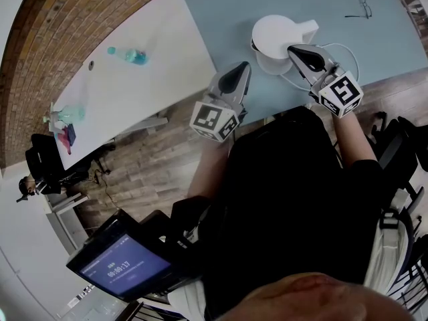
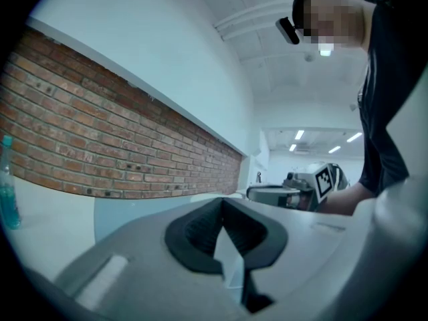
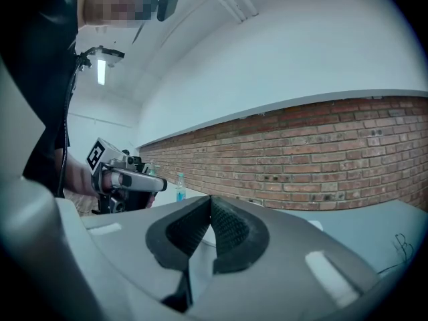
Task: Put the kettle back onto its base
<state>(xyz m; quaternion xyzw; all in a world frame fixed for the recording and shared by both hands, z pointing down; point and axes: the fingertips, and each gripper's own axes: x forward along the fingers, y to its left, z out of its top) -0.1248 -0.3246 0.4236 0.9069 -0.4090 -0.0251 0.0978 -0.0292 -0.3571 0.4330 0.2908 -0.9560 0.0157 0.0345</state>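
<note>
A white kettle [image 1: 277,35] stands on the pale blue table [image 1: 227,12], spout to the right. A white cord [image 1: 349,51] loops out beside it, and I cannot make out a separate base. My right gripper [image 1: 293,49] reaches the kettle's near right side. Its jaws [image 3: 210,199] are shut, tips touching, and only a white sliver shows below them. My left gripper [image 1: 244,67] hangs over the table's near edge, left of the kettle and apart from it. Its jaws [image 2: 223,202] are shut on nothing. In the left gripper view the kettle [image 2: 269,194] shows far off.
A blue-tinted bottle [image 1: 130,55] lies on the white table [image 1: 134,99] to the left. Spectacles [image 1: 361,5] rest at the far right of the blue table. A lit screen [image 1: 124,263] sits low at the left, and a dark chair [image 1: 401,146] at the right.
</note>
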